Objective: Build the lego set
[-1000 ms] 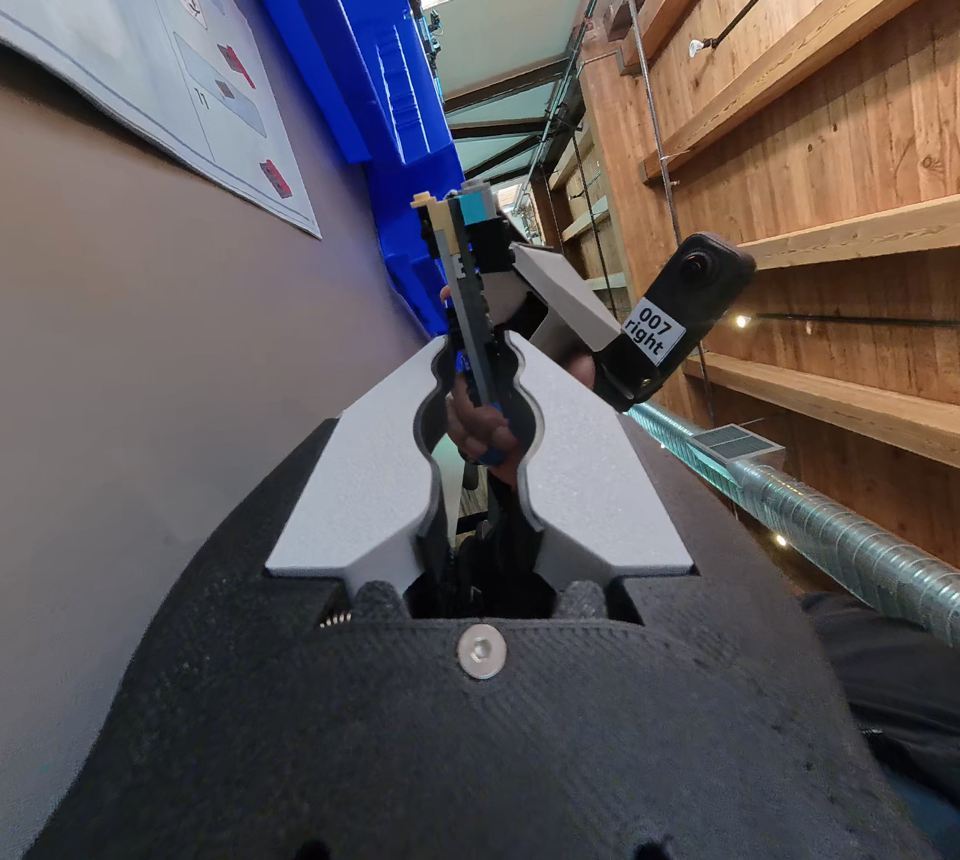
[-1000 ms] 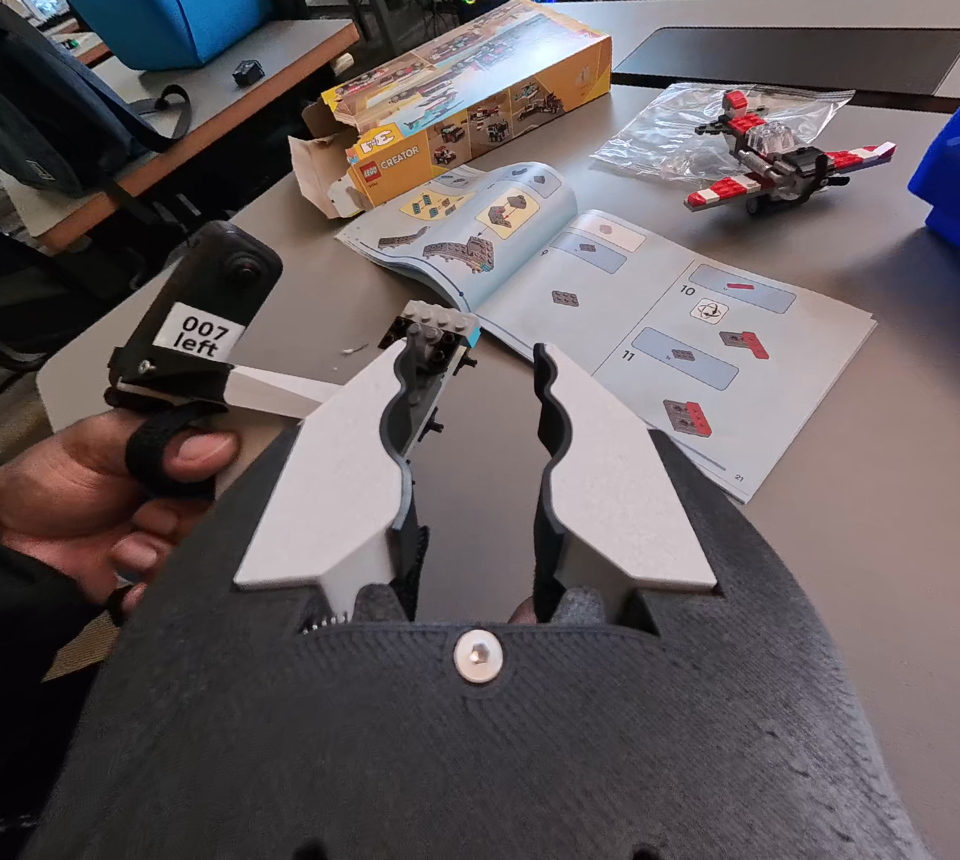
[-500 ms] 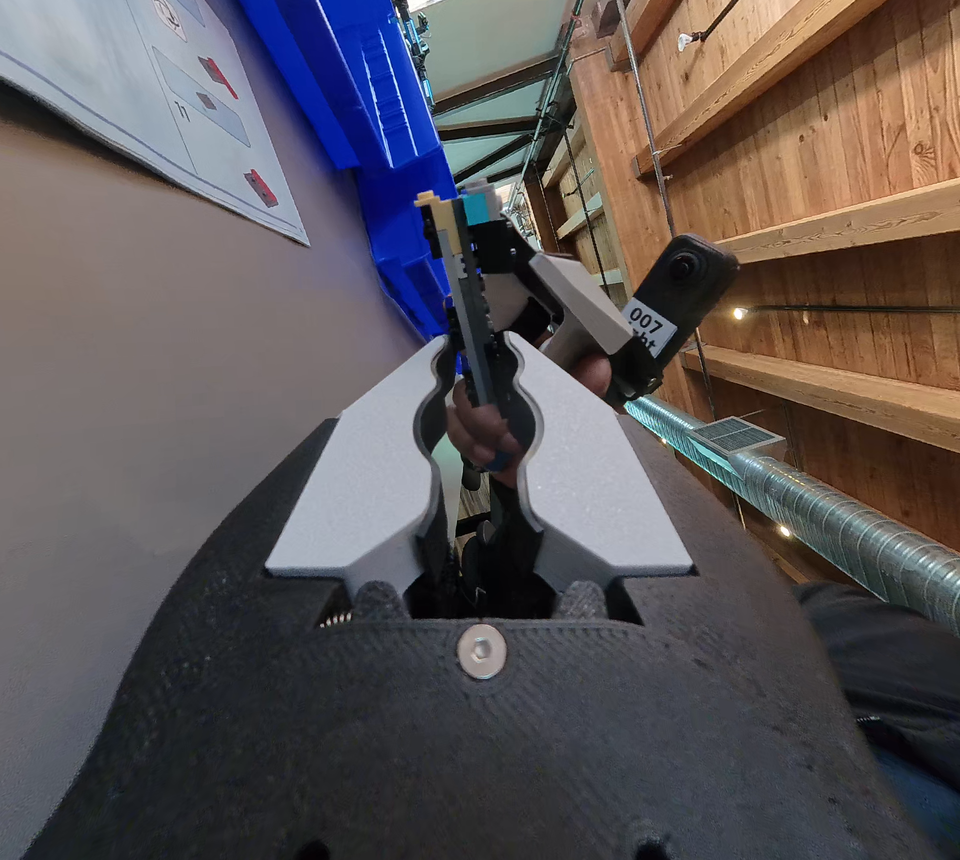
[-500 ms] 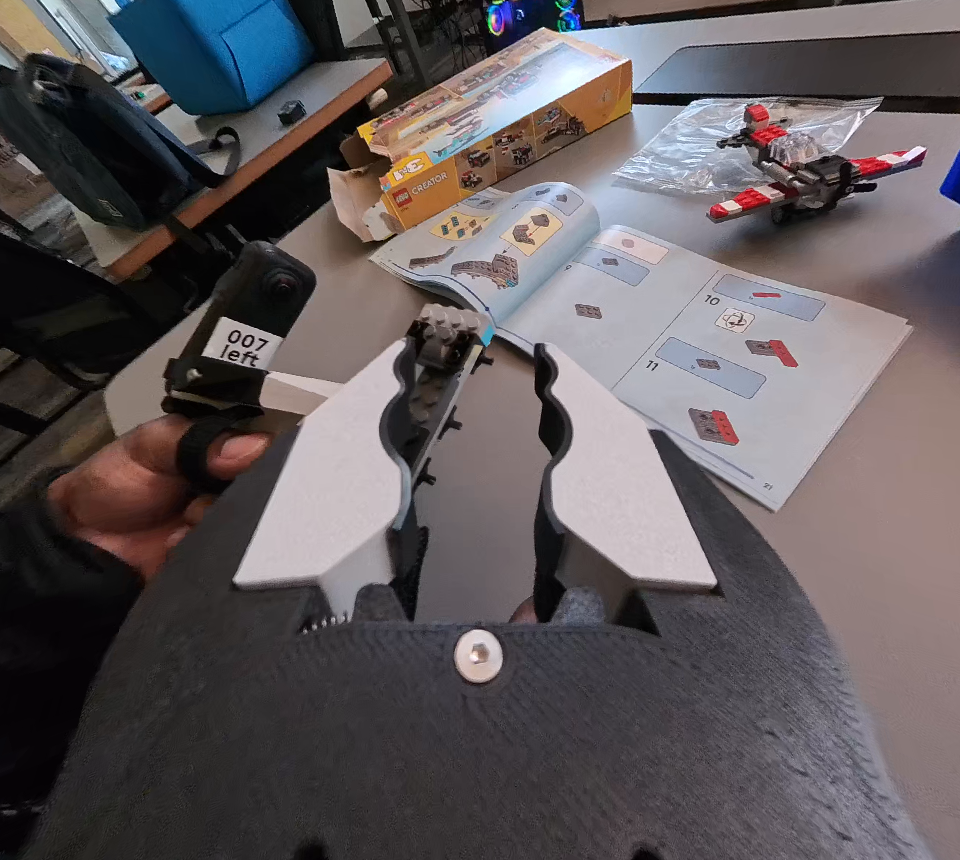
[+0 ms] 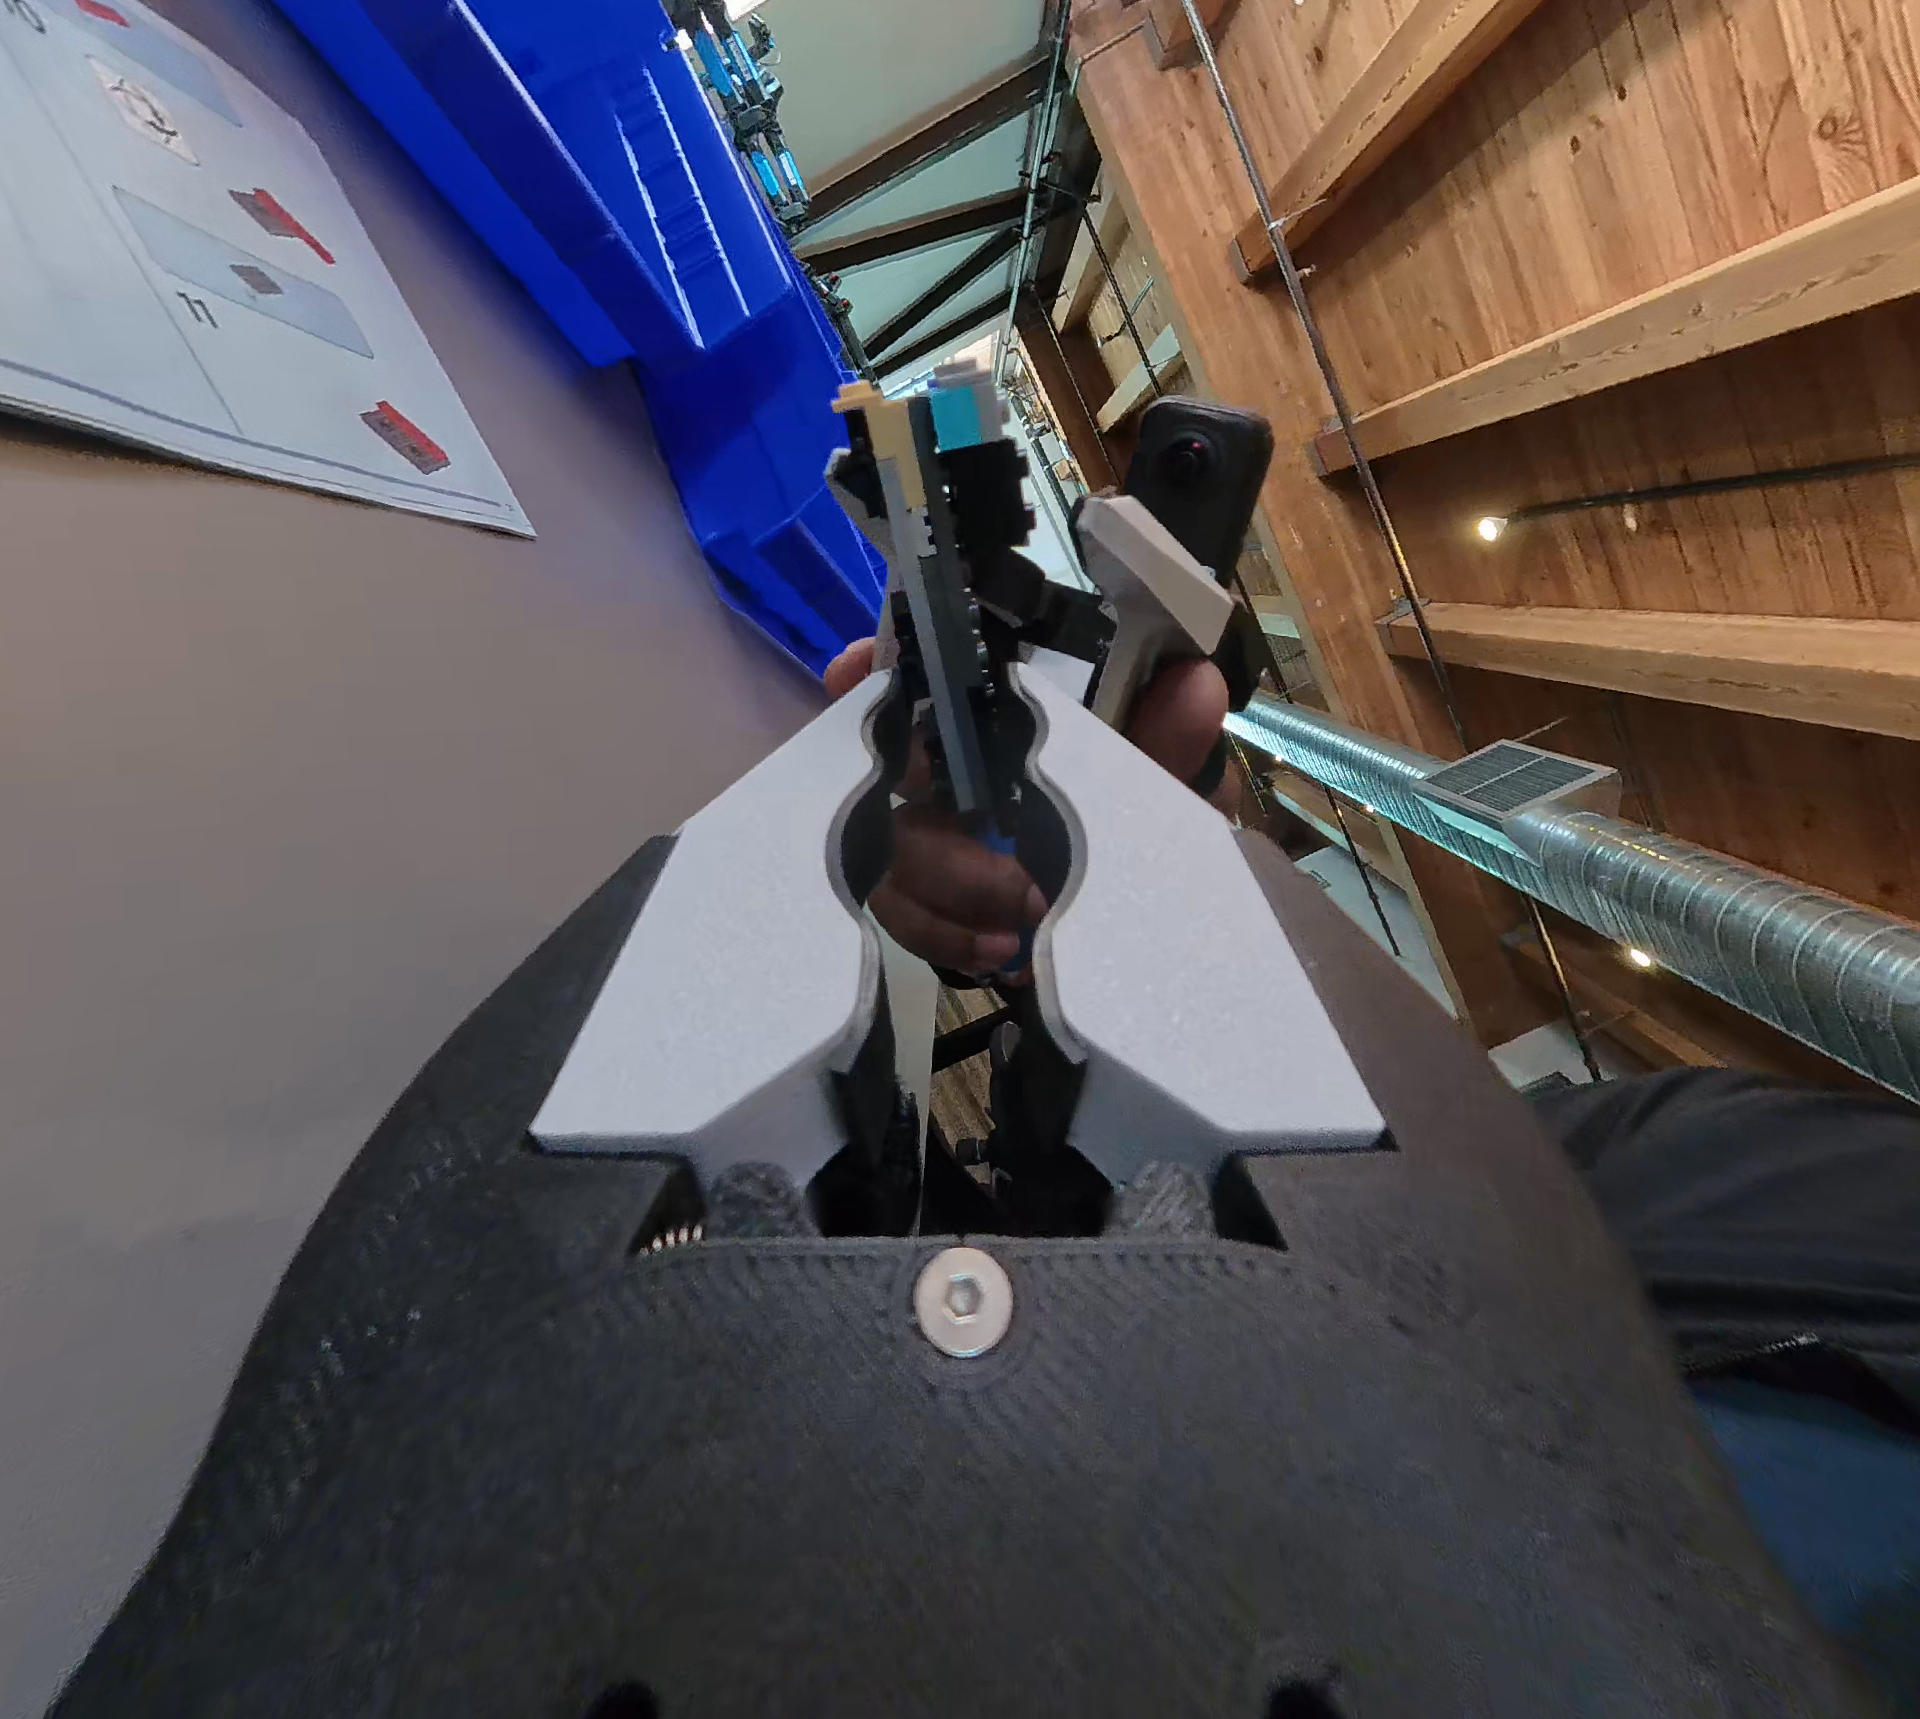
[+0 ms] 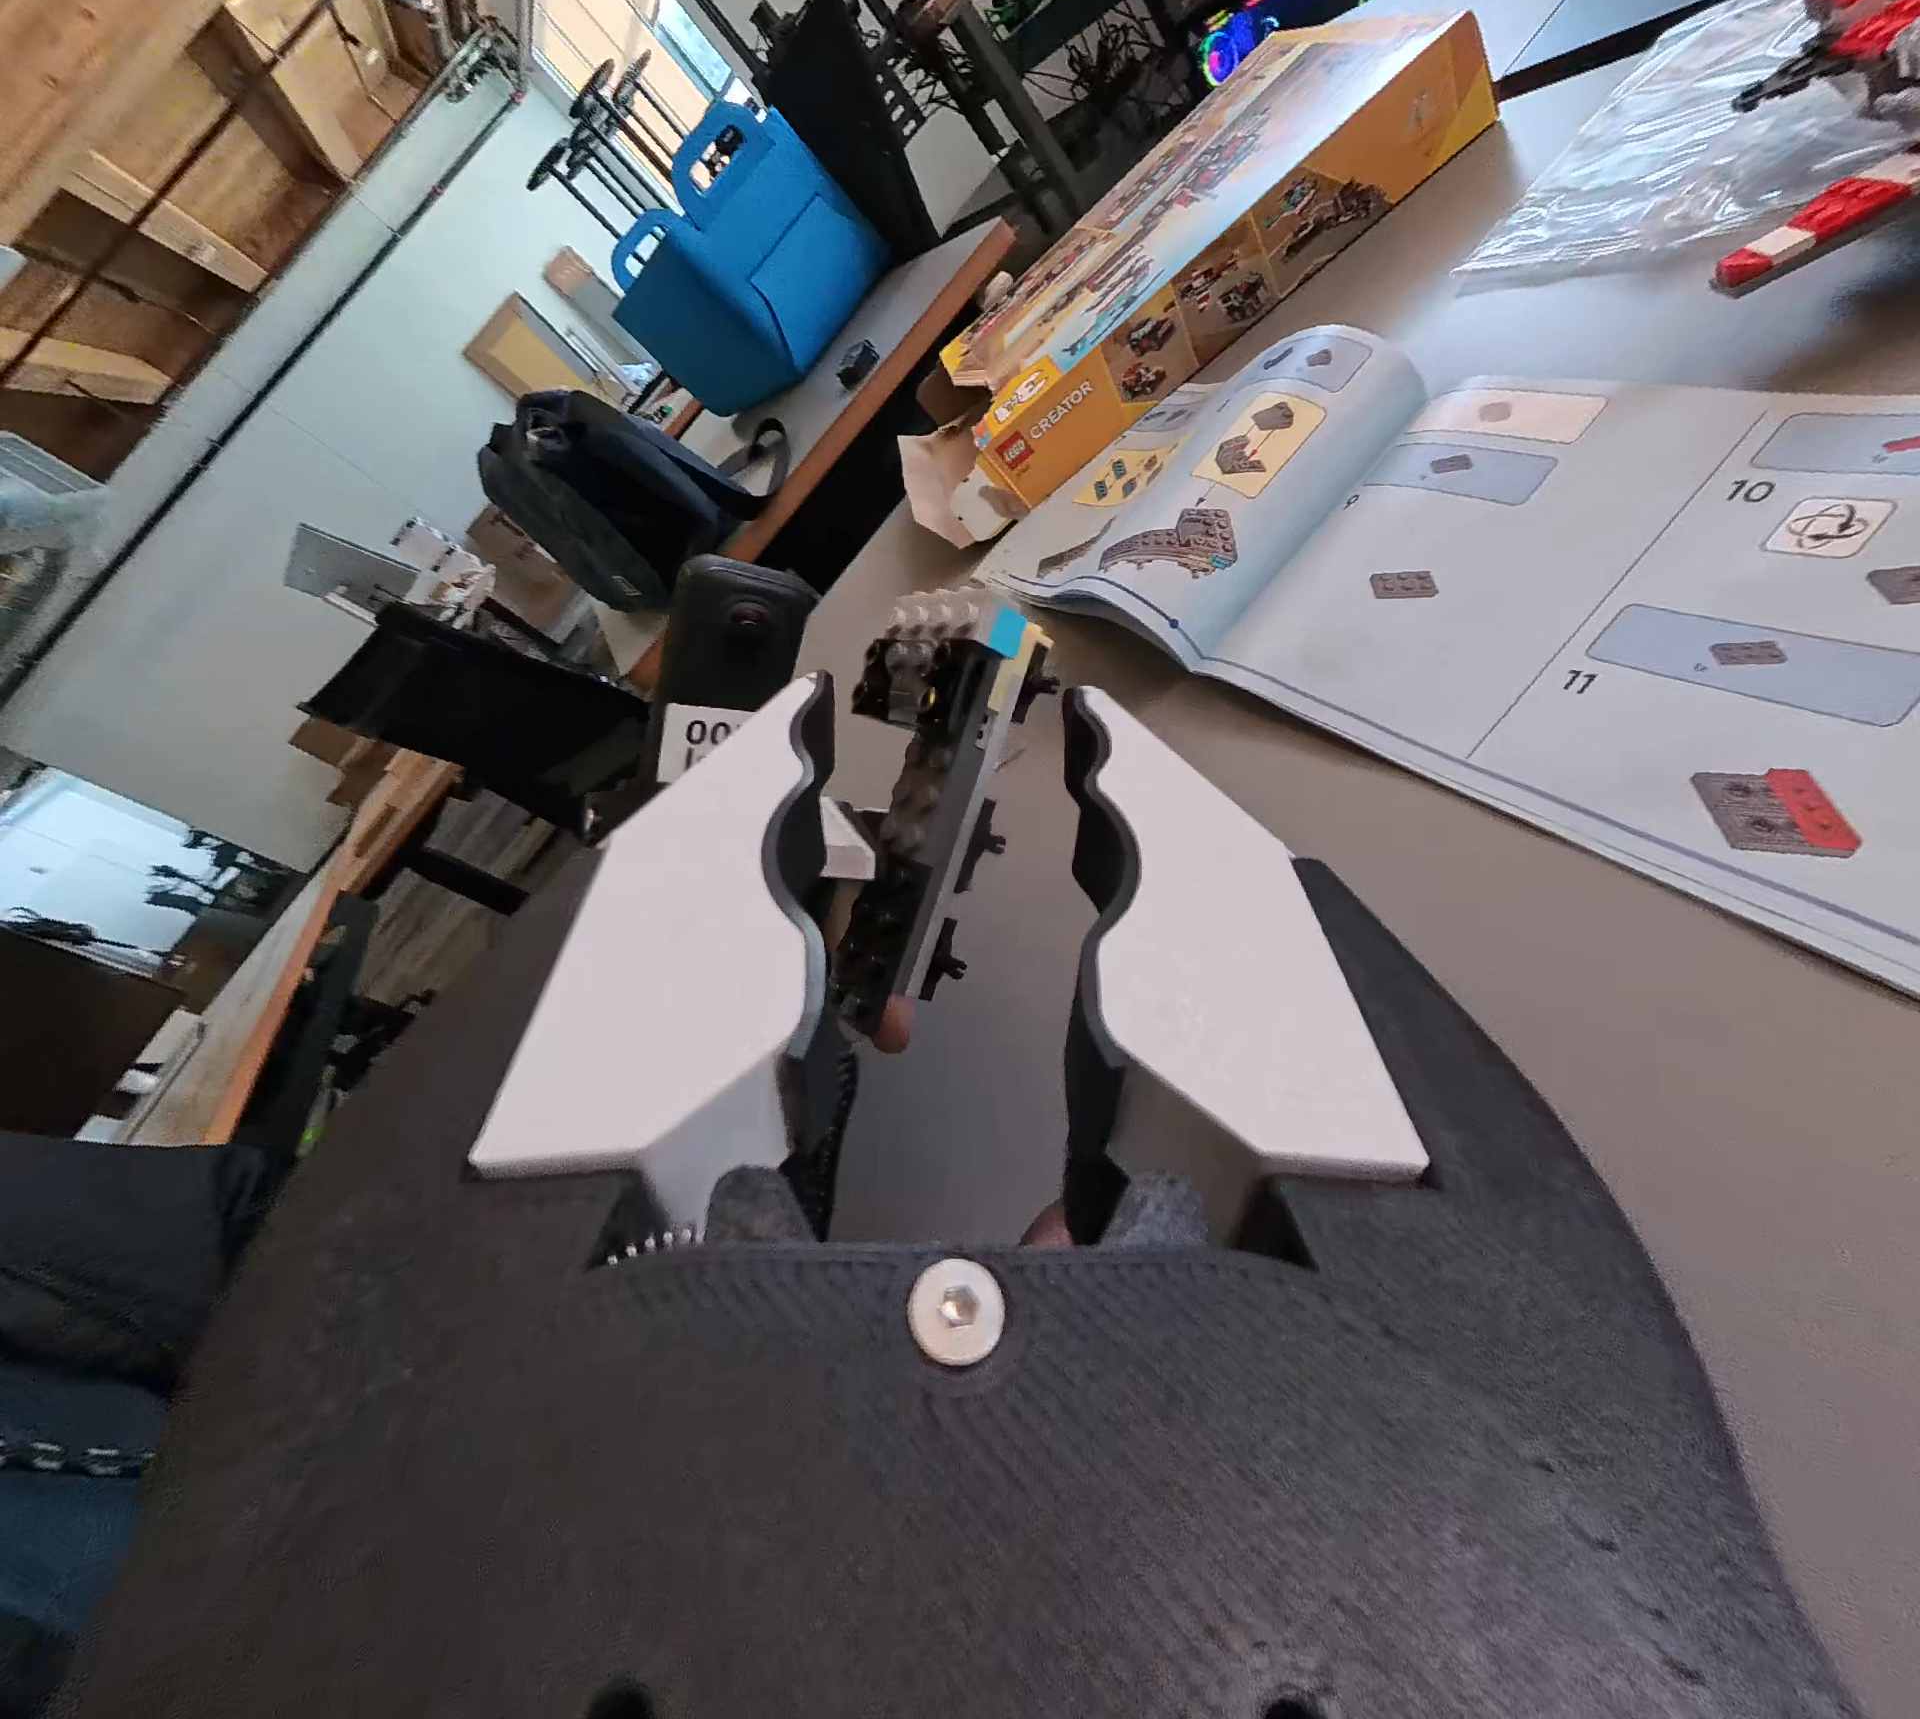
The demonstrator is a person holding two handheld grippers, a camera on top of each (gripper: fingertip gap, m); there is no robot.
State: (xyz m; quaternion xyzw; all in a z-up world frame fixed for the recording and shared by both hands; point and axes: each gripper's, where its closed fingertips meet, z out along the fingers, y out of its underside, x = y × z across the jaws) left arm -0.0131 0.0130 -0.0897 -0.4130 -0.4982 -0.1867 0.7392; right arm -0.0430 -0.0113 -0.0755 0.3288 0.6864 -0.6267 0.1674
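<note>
My left gripper [image 5: 951, 703] is shut on a flat grey and black Lego assembly [image 5: 940, 589] with tan and light-blue pieces at its far end, held edge-on above the table. In the right wrist view the same assembly [image 6: 935, 796] stands between the fingers of my open right gripper [image 6: 945, 703], close to its left finger [image 6: 717, 890] and apart from the right one. The right gripper's camera [image 5: 1195, 464] and a hand show just behind the assembly in the left wrist view.
An open instruction booklet [image 6: 1558, 589] lies on the grey table [image 6: 1662, 1150]; it also shows in the left wrist view [image 5: 208, 267]. Behind it are a yellow Lego box [image 6: 1226, 267] and a red and white plane model [image 6: 1849, 111] on a plastic bag. A blue bin [image 5: 520, 111] stands at the table's side. Left and right tips are no more than a few centimetres apart.
My right gripper has rolled and moved around the assembly, which now sits deeper between its open fingers. The left gripper still holds the assembly and has tilted slightly.
</note>
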